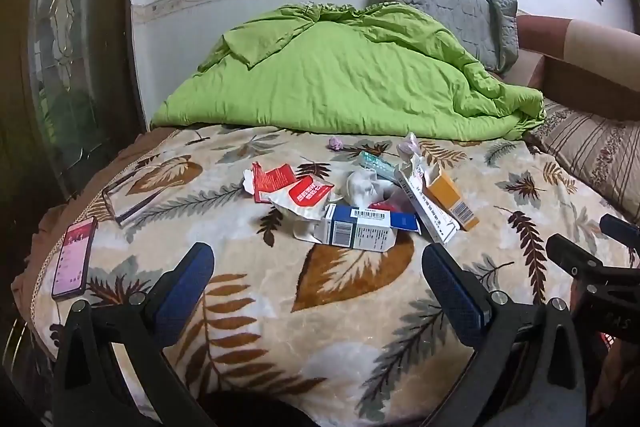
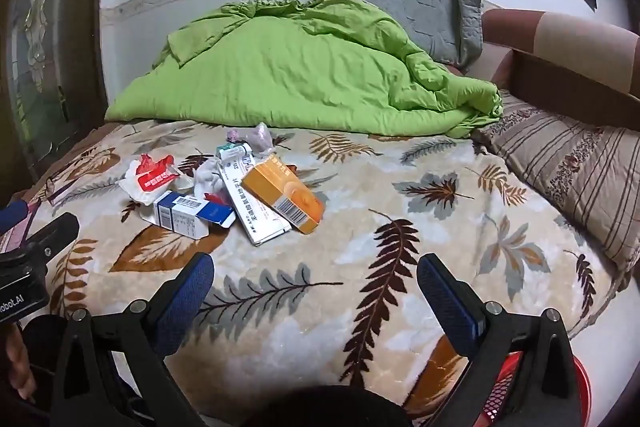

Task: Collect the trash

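Your left gripper (image 1: 318, 277) and right gripper (image 2: 316, 277) both gape wide, empty, near the trash pile (image 1: 360, 199).

A small heap of trash lies on the leaf-patterned blanket: a torn red-and-white wrapper (image 1: 289, 191) at the left, a blue-and-white carton (image 1: 362, 230) lying on its side at the front with its barcode up, and crumpled white tissue (image 1: 362, 187) between them. At the right, a long white box (image 2: 256, 205) lies flat, touching an orange box (image 2: 284, 198) with an open end flap. Behind these lie a teal-and-white box (image 2: 234, 149) and a crumpled pinkish bag (image 2: 260, 137).
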{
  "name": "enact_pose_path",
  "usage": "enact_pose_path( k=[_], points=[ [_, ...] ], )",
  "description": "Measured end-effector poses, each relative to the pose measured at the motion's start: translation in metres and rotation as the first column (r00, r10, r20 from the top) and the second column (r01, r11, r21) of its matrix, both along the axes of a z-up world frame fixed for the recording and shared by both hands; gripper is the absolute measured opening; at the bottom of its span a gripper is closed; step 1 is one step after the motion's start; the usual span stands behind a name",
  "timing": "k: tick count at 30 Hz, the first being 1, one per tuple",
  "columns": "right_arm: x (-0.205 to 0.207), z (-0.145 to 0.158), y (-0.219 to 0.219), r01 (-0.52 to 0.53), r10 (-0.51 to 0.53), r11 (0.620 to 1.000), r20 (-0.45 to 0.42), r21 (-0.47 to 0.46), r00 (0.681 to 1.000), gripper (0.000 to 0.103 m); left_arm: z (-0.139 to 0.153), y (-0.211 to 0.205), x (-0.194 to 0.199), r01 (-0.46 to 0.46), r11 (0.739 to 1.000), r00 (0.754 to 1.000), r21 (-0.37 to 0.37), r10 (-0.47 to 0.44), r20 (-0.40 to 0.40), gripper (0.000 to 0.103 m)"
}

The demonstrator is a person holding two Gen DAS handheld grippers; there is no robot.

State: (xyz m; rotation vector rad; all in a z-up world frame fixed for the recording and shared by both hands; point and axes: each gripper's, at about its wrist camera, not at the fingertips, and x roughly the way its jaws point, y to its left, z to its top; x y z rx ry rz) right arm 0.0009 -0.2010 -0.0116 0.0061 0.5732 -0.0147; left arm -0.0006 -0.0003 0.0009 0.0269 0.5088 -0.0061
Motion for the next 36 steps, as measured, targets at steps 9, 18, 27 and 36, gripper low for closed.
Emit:
enact_pose_path(
  k=[9, 18, 27, 36],
  points=[
    [0.003, -0.003, 0.002, 0.024, -0.024, 1.000, -0.018, -0.019, 1.000, 0.103, -0.001, -0.004, 0.000, 0.011, 1.000, 1.000, 0.016, -0.011, -0.016, 0.103],
    [0.003, -0.004, 0.001, 0.026, -0.027, 1.000, -0.029, -0.013, 0.999, 0.103, -0.013, -0.007, 0.006, 0.011, 1.000, 0.999, -0.003, -0.011, -0.050, 0.103],
    [0.004, -0.004, 0.001, 0.027, -0.027, 1.000, -0.031, -0.012, 0.999, 0.103, -0.011, -0.005, 0.006, 0.014, 1.000, 0.999, 0.009, -0.014, -0.038, 0.103],
    [0.005, -0.003, 0.000, 0.026, -0.026, 1.000, -0.038, -0.013, 0.999, 0.103, -0.011, -0.004, 0.005, 0.018, 0.999, 0.999, -0.036, -0.019, -0.039, 0.103]
  ],
)
